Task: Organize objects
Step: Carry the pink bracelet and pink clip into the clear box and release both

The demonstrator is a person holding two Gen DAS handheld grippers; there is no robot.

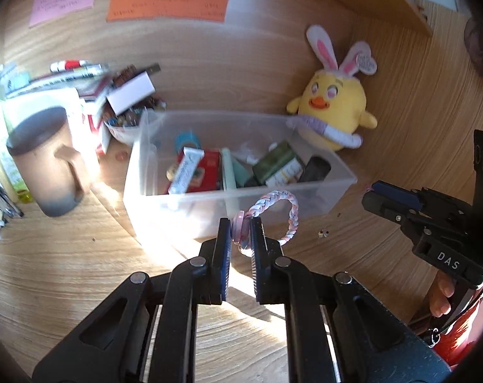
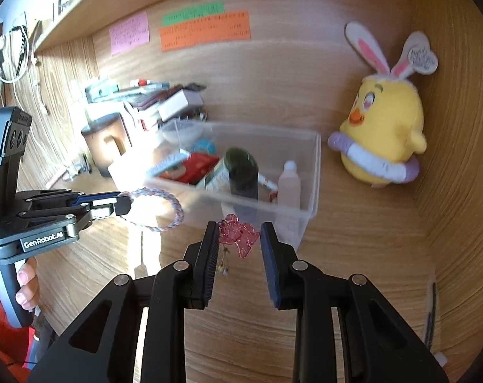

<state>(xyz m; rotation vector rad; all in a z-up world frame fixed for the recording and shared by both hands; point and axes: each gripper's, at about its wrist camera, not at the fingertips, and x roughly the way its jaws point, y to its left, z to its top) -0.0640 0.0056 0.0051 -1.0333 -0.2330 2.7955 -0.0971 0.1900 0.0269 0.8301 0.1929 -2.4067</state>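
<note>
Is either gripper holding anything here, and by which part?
The left gripper pinches the braided bracelet by its pink charm end, loop free. The right gripper has a pink charm between its fingers; whether it's gripped cannot be told.

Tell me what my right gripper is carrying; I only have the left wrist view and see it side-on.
Observer: The right gripper has a pink see-through charm pinched between its fingers.
Operator: What's at the bin's right end?
Observer: A pale bottle with a white cap stands inside the bin there.
Operator: And my left one?
Observer: Seen side-on, the braided bracelet sticks out flat from the left gripper, left of the charm.
</note>
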